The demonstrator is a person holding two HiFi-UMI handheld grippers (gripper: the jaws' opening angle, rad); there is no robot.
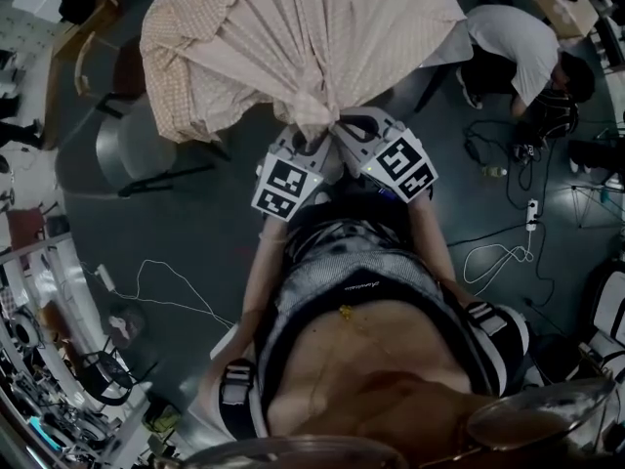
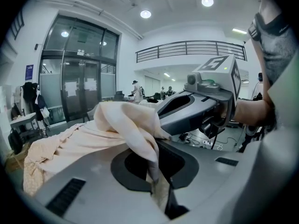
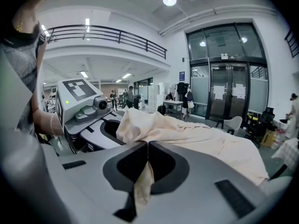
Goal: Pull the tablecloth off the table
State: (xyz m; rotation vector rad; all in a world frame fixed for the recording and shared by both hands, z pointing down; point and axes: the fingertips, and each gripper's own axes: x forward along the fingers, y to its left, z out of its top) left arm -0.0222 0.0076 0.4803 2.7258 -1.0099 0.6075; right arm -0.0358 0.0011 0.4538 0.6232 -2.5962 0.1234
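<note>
The step in hand looks like the pull itself. Both grippers have the cloth (image 1: 293, 37) and it is stretched tight toward the person.

The left gripper (image 1: 305, 143) and the right gripper (image 1: 354, 135) sit side by side, just in front of the person's body. They hold the same bunched bit of the cloth's near edge. In the left gripper view the jaws are pinched together on the cloth (image 2: 126, 125), and a thin strip of it pokes down through them. In the right gripper view the jaws are squeezed on the cloth (image 3: 196, 139) too, with a little tail hanging below.

From the grippers the cloth fans out in long folds and goes up over the table (image 1: 447, 47). Most of it lies on the table top. It hangs over the left edge, and what looks like a bare bit of table shows at the right corner. So the cloth is not off yet. I think the job is only partly done.

Next, both grippers need to go back toward the person together, at the same speed, with the jaws kept tight. The pull should go on until the far edge slides over the table's near edge.

A chair (image 1: 127, 149) stands by the table's left edge, and the cloth could catch on it.
</note>
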